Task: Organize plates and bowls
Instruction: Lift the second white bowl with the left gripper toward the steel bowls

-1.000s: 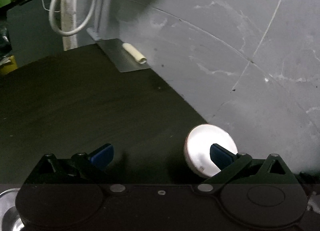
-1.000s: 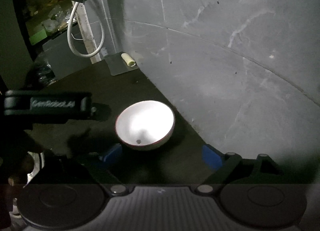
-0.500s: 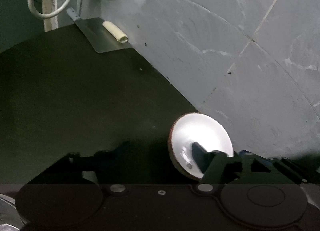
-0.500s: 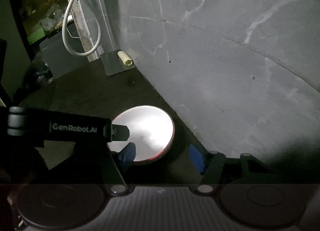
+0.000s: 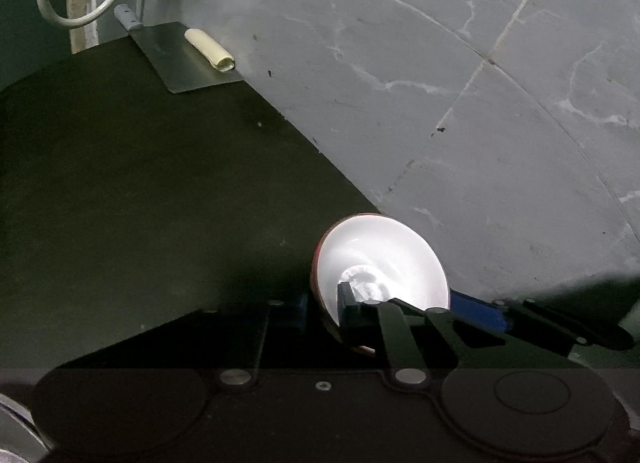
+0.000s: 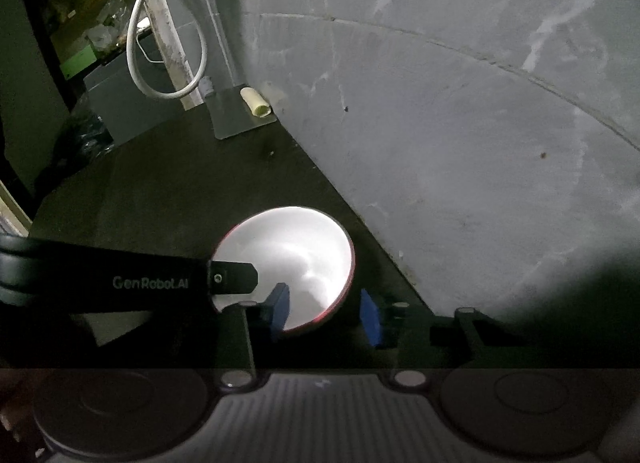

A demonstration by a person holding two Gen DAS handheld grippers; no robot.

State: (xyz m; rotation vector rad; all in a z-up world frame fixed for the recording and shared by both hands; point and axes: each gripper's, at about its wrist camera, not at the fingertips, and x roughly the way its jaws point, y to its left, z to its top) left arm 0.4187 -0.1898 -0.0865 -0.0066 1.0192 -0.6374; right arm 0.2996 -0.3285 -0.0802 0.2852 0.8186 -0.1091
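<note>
Bowl (image 5: 380, 259) rim sits between both closing grippers: left gripper (image 5: 322, 313) nearly shut on it, right gripper (image 6: 326, 313) straddling opposite rim. Wall (image 6: 460, 143) just beyond.

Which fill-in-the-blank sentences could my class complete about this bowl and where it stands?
1. Inside, the bowl is ___.
2. Its outside edge is ___.
3. It stands on the dark counter, close to the grey tiled ___.
Missing words: white; red; wall.
</note>
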